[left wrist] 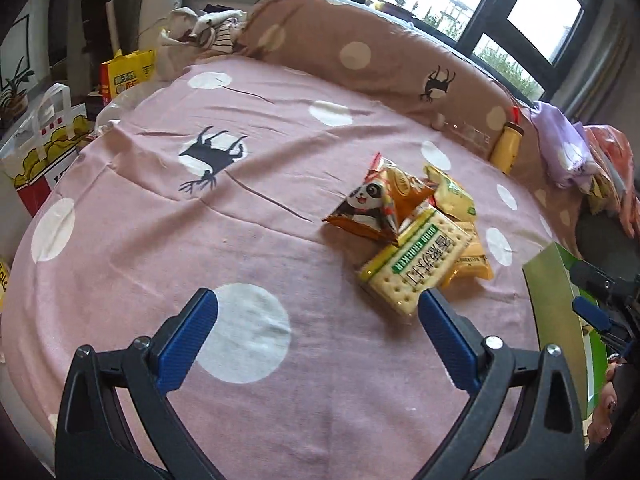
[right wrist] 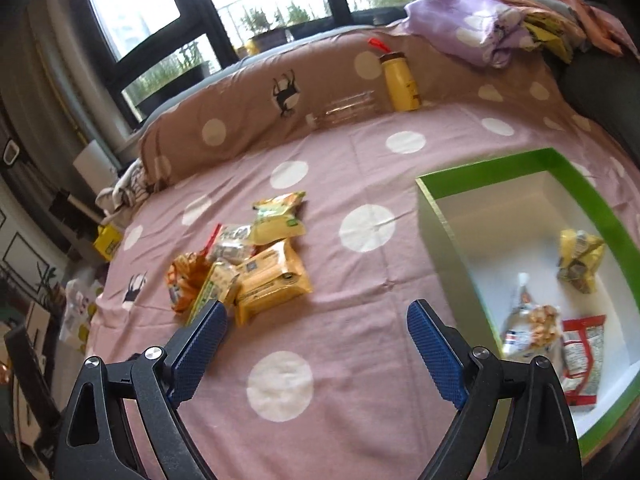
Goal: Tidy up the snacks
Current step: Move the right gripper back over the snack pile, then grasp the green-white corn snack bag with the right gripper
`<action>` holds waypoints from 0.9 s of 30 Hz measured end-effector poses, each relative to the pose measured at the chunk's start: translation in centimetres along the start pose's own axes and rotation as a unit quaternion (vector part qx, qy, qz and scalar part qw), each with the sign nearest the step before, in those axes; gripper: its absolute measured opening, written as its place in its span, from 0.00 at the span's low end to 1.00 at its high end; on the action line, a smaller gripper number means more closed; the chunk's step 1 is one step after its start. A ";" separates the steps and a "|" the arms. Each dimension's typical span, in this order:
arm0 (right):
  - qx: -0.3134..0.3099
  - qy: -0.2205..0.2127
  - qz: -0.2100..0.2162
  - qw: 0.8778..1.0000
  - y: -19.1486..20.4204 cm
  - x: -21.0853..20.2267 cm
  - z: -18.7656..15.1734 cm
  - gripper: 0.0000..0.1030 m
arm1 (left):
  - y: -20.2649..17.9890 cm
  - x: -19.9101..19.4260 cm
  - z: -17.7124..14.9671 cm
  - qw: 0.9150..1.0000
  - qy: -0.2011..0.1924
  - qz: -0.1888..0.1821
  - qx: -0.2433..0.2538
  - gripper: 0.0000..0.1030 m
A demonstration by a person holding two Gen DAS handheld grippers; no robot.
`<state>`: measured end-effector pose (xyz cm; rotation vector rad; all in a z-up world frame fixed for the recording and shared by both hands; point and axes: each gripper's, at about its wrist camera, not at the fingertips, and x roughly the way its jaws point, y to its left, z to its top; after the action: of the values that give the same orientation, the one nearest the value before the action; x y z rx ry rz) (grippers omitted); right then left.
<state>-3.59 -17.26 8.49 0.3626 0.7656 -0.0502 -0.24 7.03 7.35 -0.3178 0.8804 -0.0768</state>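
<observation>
Pink sheet (left wrist: 280,240): we see a dotted cloth with a deer print, spread flat under everything; brown dotted bolster (left wrist: 360,60) along its far edge at 12 o'clock.
Left gripper (left wrist: 318,312): we find it released, blue pads spread wide over bare cloth, nothing between them; its right fingertip sits just beside the cracker pack.
Snack pile (left wrist: 412,224): in the left wrist view it lies at 1 o'clock from the left gripper, loose on the sheet.
Panda packet (left wrist: 366,208): we see it at the pile's 9 o'clock side, propped up.
Cracker pack (left wrist: 416,272): nearest piece of the pile, lying across an orange pack.
Yellow bottle (right wrist: 400,82): we see it leaning against the bolster, at 12 o'clock in the right wrist view.
Right gripper (right wrist: 316,314): released too, jaws wide and empty over the sheet; the pile is at its 11 o'clock, the left fingertip overlapping its near edge.
Green box (right wrist: 600,200): at 3 o'clock from the right gripper, open, white inside.
Boxed snacks: we count a yellow packet (right wrist: 580,256), a clear nut bag (right wrist: 532,328) and a red-and-white packet (right wrist: 584,352) on the box floor.
</observation>
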 end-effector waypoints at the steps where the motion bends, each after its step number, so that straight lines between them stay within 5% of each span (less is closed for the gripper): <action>1: -0.003 0.014 0.005 1.000 0.6 0.9 0.5 0.89 | 0.4 0.0 0.2 1.000 0.000 0.001 -0.007 0.98; 7: -0.007 0.090 -0.011 0.996 3.1 8.6 5.9 0.89 | 1.9 -0.1 0.8 1.000 0.004 0.005 -0.031 0.98; 15: 0.004 0.126 -0.048 0.991 3.3 17.4 9.1 0.88 | 2.6 0.3 1.1 0.999 0.020 -0.002 -0.045 0.98; 22: -0.002 0.127 -0.037 0.991 2.9 18.2 8.5 0.41 | 2.4 0.2 1.1 0.999 0.021 -0.007 -0.043 0.98; 27: 0.005 0.088 -0.007 0.996 3.1 13.2 8.7 0.33 | 2.2 0.1 0.9 0.999 0.019 -0.004 -0.037 0.98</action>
<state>12.30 -16.18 6.19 0.3737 0.9425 -0.0348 0.34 9.29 7.13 -0.3906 0.9218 -0.0572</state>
